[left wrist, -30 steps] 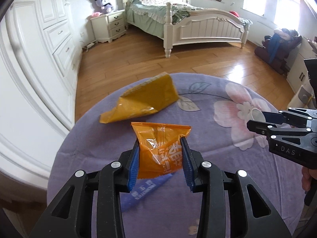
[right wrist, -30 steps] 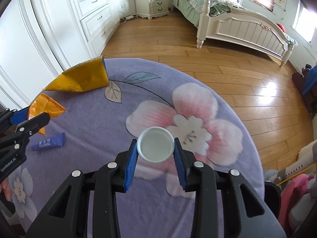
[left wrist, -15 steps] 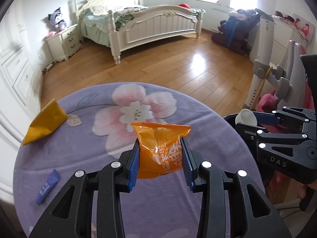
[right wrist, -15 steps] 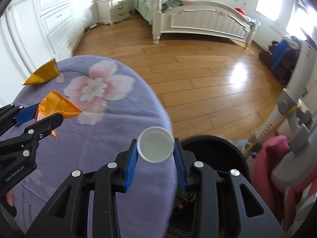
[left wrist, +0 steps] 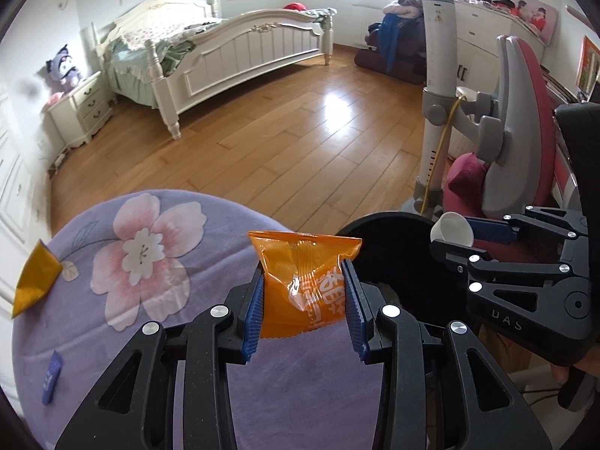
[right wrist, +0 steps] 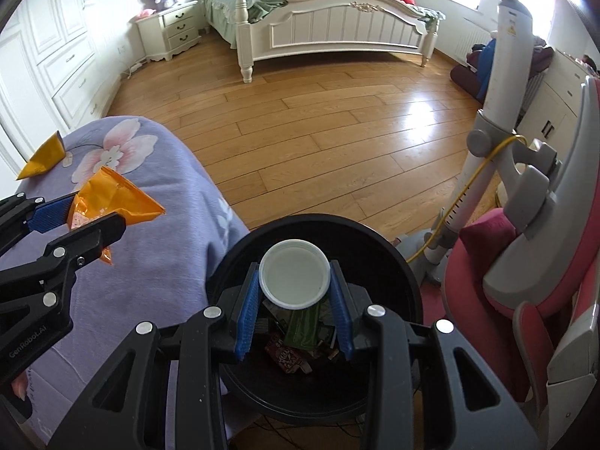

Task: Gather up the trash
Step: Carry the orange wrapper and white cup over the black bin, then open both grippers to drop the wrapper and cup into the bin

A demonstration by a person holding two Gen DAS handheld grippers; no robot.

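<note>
My left gripper is shut on an orange snack wrapper, held above the right edge of the purple flowered table. A white paper cup sits between the blue pads of my right gripper, which is shut on it and hangs right over the black trash bin. Wrappers lie at the bin's bottom. In the right wrist view the left gripper with the orange wrapper is at the left, over the table. The left wrist view shows the cup and bin at the right.
A yellow-orange packet and a small blue packet lie on the table's left side. A pink and grey chair and a white stand are close to the right of the bin. Wooden floor and a white bed lie beyond.
Both grippers have swung right from over the table's middle toward the bin, keeping their loads. The cup now hangs above the bin opening; the wrapper is at the table's edge.
</note>
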